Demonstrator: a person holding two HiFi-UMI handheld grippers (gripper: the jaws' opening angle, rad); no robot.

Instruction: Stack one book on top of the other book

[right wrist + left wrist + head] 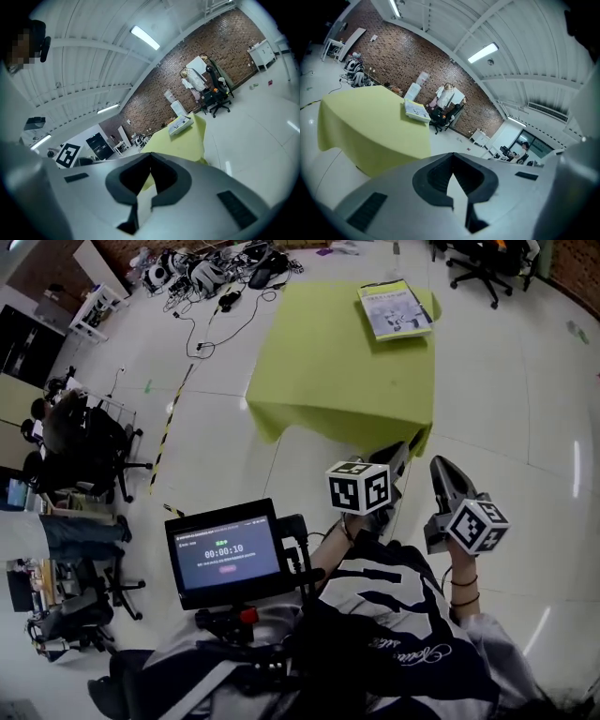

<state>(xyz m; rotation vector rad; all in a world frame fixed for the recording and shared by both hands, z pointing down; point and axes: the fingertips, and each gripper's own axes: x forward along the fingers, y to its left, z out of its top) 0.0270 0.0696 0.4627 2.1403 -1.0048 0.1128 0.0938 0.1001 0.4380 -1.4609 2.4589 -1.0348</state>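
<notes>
Both tongs clenched and empty, holding short of the table's (328, 362) near edge
Head view: books (395, 308) lying at the table's far right corner, long axis running away; left gripper (400, 455) sitting marginally nearer than right gripper (444, 471). Left gripper view: books (416, 111) lying ahead-left. Right gripper view: books (180, 124) lying ahead-right

Lab/open-plan office hall, robotics data-capture type. Red brick back wall (408, 51), white ribbed ceiling (534, 37) w/ long fluorescent tube light (483, 52), glossy white floor (525, 399). Tangle of black cables + gear (211, 282) on floor, black wheeled office chairs (483, 268), small black timer screen (225, 554).
</notes>
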